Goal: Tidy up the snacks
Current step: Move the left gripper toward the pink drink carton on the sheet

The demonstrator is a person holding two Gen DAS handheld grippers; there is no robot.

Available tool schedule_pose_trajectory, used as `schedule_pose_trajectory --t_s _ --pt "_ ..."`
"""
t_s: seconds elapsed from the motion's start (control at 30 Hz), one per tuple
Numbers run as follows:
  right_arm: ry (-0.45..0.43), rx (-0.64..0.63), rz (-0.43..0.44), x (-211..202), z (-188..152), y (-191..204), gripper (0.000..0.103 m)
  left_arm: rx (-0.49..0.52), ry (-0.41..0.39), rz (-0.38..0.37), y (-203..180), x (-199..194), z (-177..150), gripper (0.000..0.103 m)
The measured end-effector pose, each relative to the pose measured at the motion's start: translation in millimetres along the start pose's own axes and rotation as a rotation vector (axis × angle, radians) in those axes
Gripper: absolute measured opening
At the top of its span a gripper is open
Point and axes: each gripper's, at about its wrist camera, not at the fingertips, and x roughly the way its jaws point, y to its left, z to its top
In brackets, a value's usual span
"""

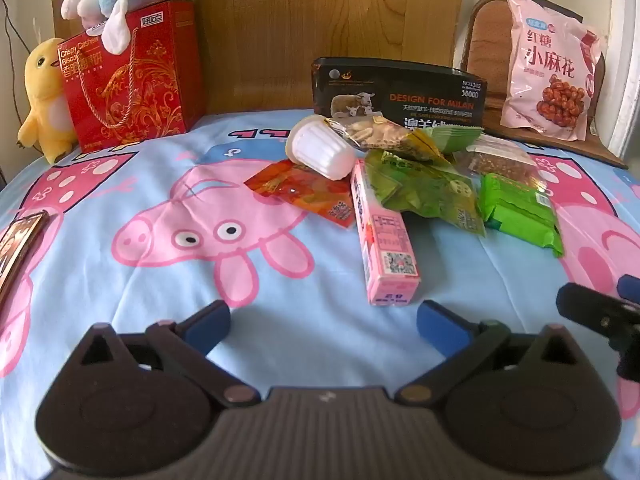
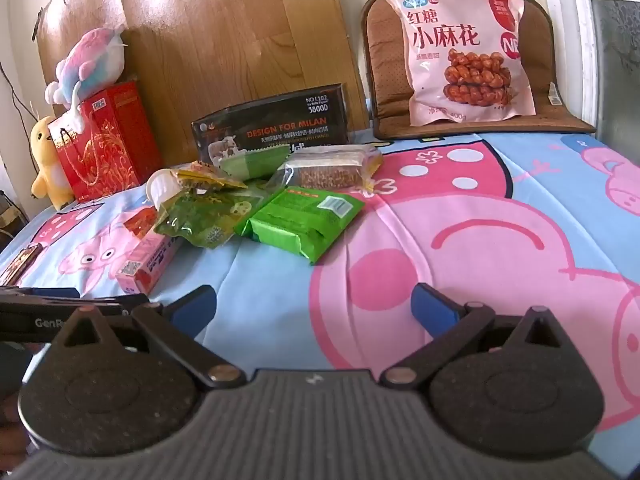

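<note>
Both grippers held wide open and empty before the snack pile.
If the pink box [image 1: 384, 236] at 12 o'clock of the left gripper [image 1: 324, 320] is pulled, the green packet [image 1: 424, 188] resting on it could be dragged; the right gripper [image 2: 314, 306] is also empty.

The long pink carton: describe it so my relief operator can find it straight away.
On the blue cartoon-pig bedsheet, a heap of snacks lies in front of the black "DESIGN FOR MILAN" box. The long pink cardboard carton sticks out of the heap's near edge. It alone is a rigid pink stick with a QR code; its neighbours are soft wrappers.
</note>
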Motion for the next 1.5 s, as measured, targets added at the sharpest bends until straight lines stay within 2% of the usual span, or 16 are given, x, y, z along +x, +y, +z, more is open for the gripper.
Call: schedule_pose_trajectory --t_s 0.3,0.6,0.93,1.1,1.37,1.4,1.43,1.47,1.5 --pt "0.032 -0.053 -0.029 3 0 9 0.103 0.011 -0.016 -0.007 -4 0 -2 0.103" --pt "0.055 -0.121 -0.079 6 -6 17 0.103 0.053 -0.044 -0.057 1 -8 -8 0.103" --pt "0.054 -0.139 -0.078 4 -7 20 0.103 0.071 -0.060 -0.088 6 -13 -12 0.103" --pt "0.052 -0.140 -0.080 4 -7 21 0.103 0.049 -0.113 -0.086 11 -21 -12 0.103" --pt "0.042 -0.129 -0.070 3 -7 19 0.103 0.045 -0.252 -0.020 20 -36 -4 0.097" --pt "0.037 -0.129 -0.066 1 -7 19 0.101 0.034 -0.251 -0.025 24 -35 -3 0.095" --pt "0.023 -0.135 -0.063 -2 -6 21 0.092 0.011 -0.245 -0.036 29 -35 -1 0.092" --pt "0.017 -0.139 -0.046 -4 -5 23 0.087 -0.017 -0.238 -0.046 36 -34 1 0.091" --pt "0.019 -0.145 -0.009 -7 -3 27 0.086 -0.048 -0.230 -0.053 43 -33 3 0.089"
